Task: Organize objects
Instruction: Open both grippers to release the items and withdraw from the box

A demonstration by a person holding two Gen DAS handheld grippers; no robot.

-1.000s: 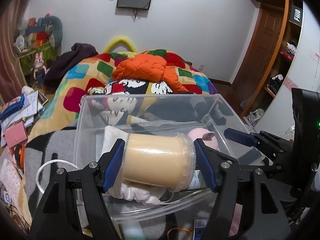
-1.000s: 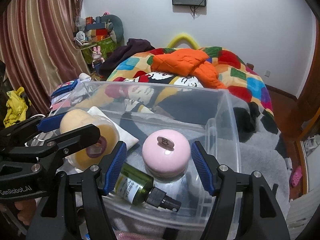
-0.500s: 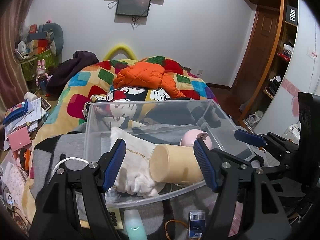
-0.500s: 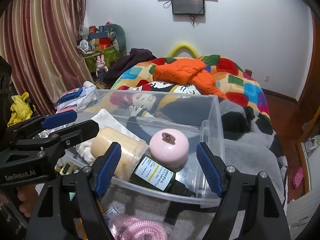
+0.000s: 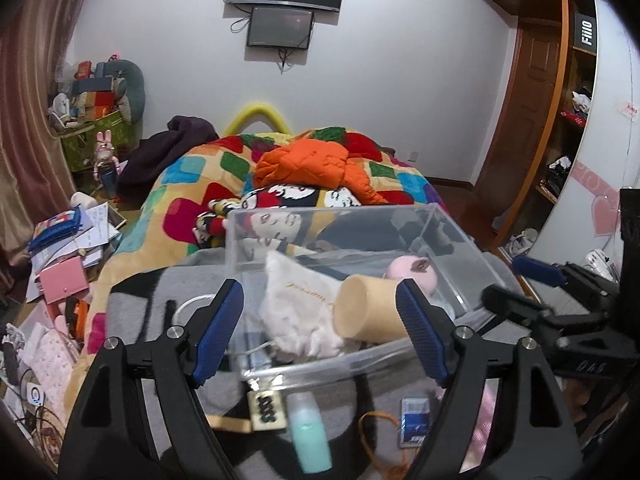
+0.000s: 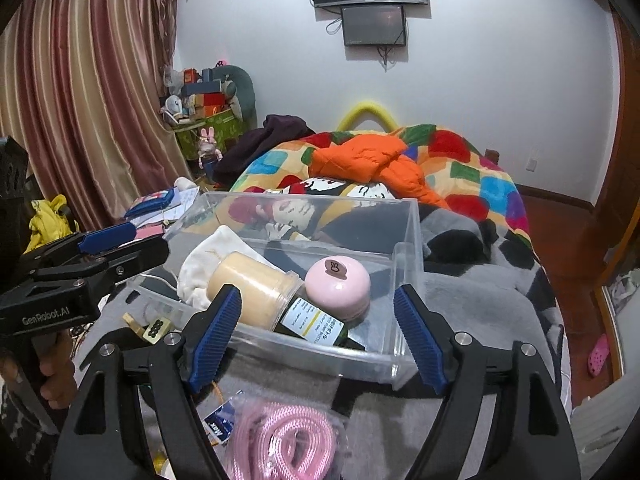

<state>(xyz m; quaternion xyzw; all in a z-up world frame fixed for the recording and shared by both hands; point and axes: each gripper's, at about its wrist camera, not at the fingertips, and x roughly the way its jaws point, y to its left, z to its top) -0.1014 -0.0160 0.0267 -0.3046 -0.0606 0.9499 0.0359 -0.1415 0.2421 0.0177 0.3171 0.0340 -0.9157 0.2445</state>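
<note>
Clutter is spread on the grey blanket [image 6: 460,300] in front of a clear plastic bin [image 6: 408,240], and it lies between both grippers and the bin's near wall. Inside the bin, a beige jar [image 6: 256,292] is seen lying on its side against a white cloth pouch [image 6: 208,260], with a pink round case [image 6: 338,286] just beside it and a dark green bottle [image 6: 316,322] lying under the two. The left gripper [image 5: 320,328] is held before the bin with its jaws spread wide and nothing between the pads; they have just been opening. The right gripper [image 6: 316,332] is likewise released, its jaws having just been opening, and nothing is gripped. Nearer than the bin, a mint bottle [image 5: 310,432], a brass padlock [image 5: 266,408], a small blue card [image 5: 414,420] and an orange cord [image 5: 372,428] are seen in the left wrist view, and a coil of pink rope [image 6: 280,440] in the right wrist view. Beyond the bin, an orange jacket [image 5: 312,164] is piled on a patchwork quilt [image 5: 192,184]. Papers [image 5: 76,236] are heaped at the left.
</note>
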